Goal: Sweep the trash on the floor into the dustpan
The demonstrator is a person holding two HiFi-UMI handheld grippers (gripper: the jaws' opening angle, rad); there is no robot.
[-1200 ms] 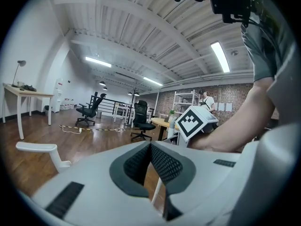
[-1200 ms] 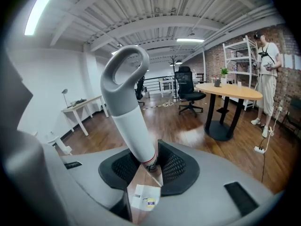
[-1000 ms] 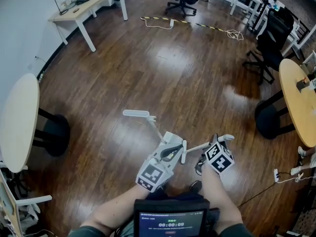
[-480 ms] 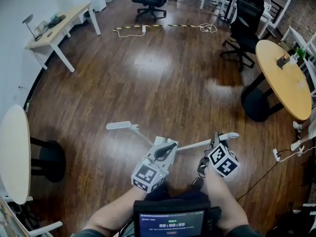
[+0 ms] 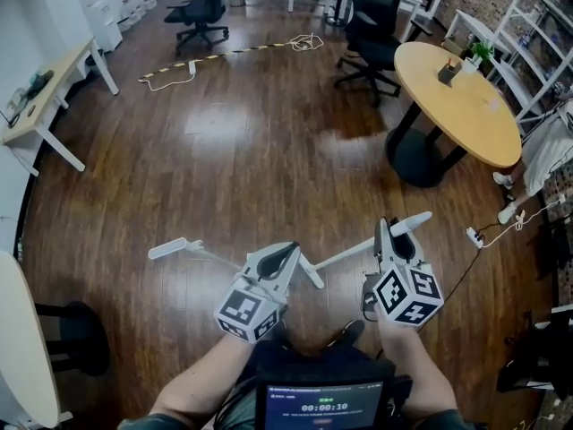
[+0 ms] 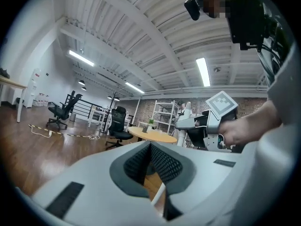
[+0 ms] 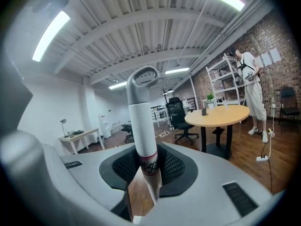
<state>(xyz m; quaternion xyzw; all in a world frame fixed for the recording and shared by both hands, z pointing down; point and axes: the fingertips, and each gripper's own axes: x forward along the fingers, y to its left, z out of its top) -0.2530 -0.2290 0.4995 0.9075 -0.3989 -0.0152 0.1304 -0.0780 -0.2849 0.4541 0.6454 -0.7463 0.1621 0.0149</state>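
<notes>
In the head view my left gripper (image 5: 285, 258) is shut on a thin white handle (image 5: 172, 247) that runs out to the left and ends in a flat grip. In the left gripper view, this gripper (image 6: 153, 173) has the white rod (image 6: 159, 197) pinched low between its pads. My right gripper (image 5: 394, 233) is shut on a second white handle (image 5: 345, 253), whose grey looped end (image 7: 142, 79) rises past the jaws in the right gripper view. The two handles cross near my knees. No sweeping head, pan or trash shows on the wooden floor (image 5: 251, 159).
A round wooden table (image 5: 457, 97) stands at the right with black chairs (image 5: 372, 21) behind it. A cable (image 5: 224, 54) lies across the far floor. A white desk (image 5: 45, 88) and another round table (image 5: 22, 348) are at the left. A power strip (image 5: 474, 236) and a standing person (image 5: 546, 150) are at the right.
The head view has swung to the right, bringing the round wooden table in. Both grippers keep their handles; the left handle's end now lies lower and farther left.
</notes>
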